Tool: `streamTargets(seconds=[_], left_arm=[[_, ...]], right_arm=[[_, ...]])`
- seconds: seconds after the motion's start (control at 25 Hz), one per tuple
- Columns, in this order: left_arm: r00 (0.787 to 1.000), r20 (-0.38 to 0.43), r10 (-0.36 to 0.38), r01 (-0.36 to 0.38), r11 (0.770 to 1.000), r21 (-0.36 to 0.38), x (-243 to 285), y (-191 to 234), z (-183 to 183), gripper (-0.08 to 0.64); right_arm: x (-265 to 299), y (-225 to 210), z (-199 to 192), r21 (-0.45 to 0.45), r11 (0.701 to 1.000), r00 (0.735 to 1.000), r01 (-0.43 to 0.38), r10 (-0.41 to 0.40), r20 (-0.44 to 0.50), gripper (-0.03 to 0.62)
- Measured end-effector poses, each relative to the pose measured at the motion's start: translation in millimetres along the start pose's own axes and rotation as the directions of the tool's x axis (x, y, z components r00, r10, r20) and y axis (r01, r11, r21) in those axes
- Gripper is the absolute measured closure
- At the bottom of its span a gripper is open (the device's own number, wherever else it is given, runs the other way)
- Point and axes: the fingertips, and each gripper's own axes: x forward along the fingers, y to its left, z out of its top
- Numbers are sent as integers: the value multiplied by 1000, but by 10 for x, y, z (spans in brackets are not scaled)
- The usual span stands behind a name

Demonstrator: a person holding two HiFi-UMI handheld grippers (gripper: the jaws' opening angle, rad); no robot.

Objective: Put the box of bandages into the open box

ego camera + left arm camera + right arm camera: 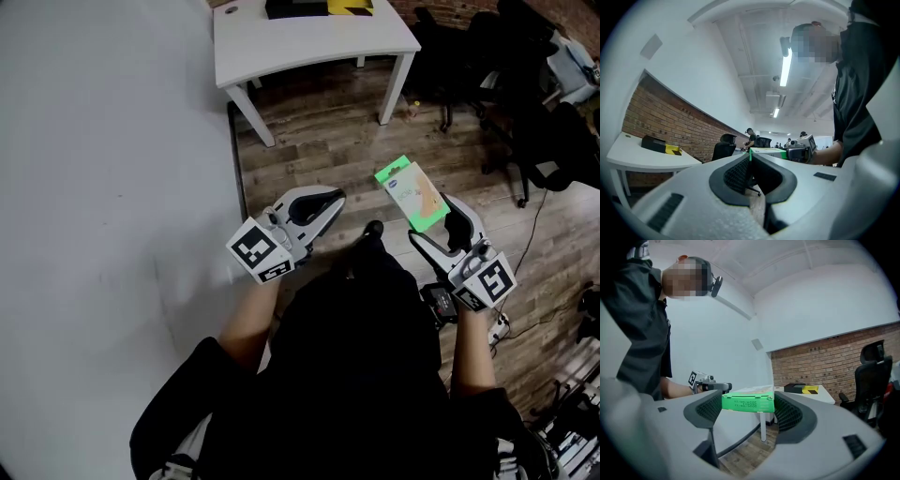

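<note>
The box of bandages [412, 193], white with green ends, is held in the air over the wood floor between the fingers of my right gripper [439, 230], which is shut on its near end. In the right gripper view the box's green end [748, 402] fills the gap between the pads. My left gripper [330, 200] hovers to the left of the box, shut with nothing in it; its pads meet [750, 164]. From the left gripper view the box [768, 152] and the right gripper [802, 146] show beyond. No open box can be made out.
A large pale table [112, 187] fills the left side. A small white desk [309, 42] stands ahead with a black and yellow object [309, 7] on it. Dark office chairs [525, 122] crowd the right. Cables lie on the floor [525, 225].
</note>
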Motion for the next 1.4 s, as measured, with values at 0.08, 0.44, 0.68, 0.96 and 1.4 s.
streamTargets(seconds=[0.08, 0.44, 0.68, 0.96, 1.4], left_arm=[[1000, -1, 17, -17, 1000, -14, -42, 80, -41, 534], [991, -22, 130, -131, 991, -41, -279, 645, -74, 534], [982, -49, 184, -187, 980, -64, -128, 1337, -66, 534], [981, -81, 178, -184, 981, -65, 268, 1876, -10, 534], [975, -132, 179, -190, 979, -73, 925, 2882, 353, 534]], right_arm=[[105, -46, 8, 3, 1000, 1000, -12, 12, 3, 247], [890, -275, -135, 54, 988, 990, -142, 143, -11, 247], [1523, -754, -128, 82, 977, 980, -199, 201, -14, 247], [1901, -1337, -146, 97, 969, 974, -226, 228, -14, 247], [2309, -2472, -17, 125, 975, 982, -181, 174, 68, 247]])
